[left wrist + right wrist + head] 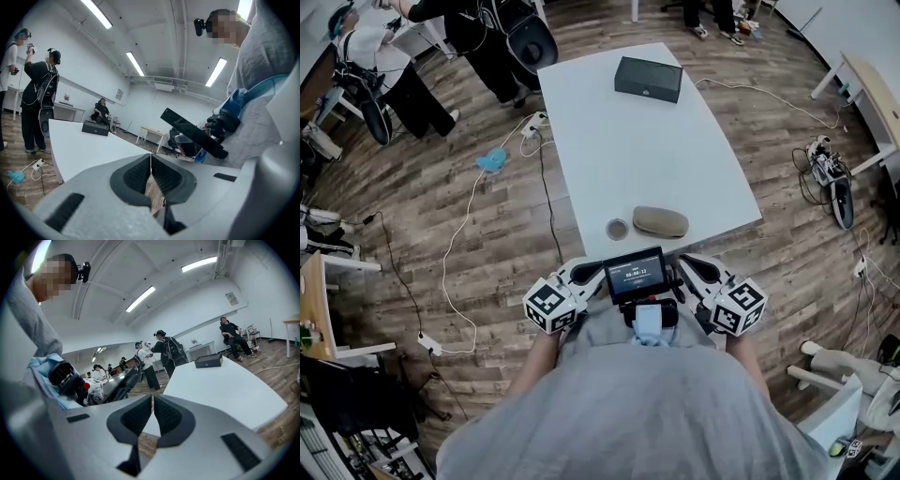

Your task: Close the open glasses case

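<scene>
A tan oval glasses case point(661, 221) lies on the white table point(637, 150) near its front edge, with its lid down. A small round object point(618, 229) sits just left of it. Both grippers are held close to the person's chest, short of the table's near edge and away from the case. The left gripper point(579, 273) point(151, 157) has its jaws together with nothing between them. The right gripper point(694, 268) point(153, 399) also has its pads meeting at the tips and holds nothing. Neither gripper view shows the case.
A black box point(648, 79) point(95, 128) point(208, 361) stands at the table's far end. A small screen point(635, 273) hangs at the person's chest between the grippers. Cables point(459, 272) run over the wooden floor on the left. Other people stand beyond the table's far left corner.
</scene>
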`<state>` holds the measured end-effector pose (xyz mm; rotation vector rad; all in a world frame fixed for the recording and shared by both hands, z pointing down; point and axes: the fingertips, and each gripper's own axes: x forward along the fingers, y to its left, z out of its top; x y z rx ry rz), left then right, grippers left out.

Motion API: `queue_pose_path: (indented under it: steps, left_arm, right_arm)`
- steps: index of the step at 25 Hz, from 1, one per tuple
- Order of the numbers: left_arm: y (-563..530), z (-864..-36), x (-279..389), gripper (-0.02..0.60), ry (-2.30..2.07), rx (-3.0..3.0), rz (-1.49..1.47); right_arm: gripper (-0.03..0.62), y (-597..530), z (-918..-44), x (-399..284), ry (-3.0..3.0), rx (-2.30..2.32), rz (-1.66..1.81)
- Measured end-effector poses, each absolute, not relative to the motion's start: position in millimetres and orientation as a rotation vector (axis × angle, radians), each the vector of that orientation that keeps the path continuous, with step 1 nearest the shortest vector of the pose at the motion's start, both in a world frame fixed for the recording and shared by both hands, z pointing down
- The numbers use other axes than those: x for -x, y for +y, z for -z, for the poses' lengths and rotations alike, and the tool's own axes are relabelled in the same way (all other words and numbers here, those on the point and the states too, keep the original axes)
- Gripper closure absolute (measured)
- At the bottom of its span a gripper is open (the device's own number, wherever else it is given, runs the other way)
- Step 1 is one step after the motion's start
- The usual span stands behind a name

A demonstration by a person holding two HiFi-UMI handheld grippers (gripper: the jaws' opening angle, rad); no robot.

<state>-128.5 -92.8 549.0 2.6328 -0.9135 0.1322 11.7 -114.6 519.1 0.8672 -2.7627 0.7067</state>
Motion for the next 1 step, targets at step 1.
queue_pose_path:
  steps: [1]
  left_arm:
    - [-94.2, -548.3, 129.5, 0.563, -0.910, -2.635, -0.130]
  right_arm:
    - [0.553, -115.9, -518.1, -10.3, -2.762, -0.868, -0.705]
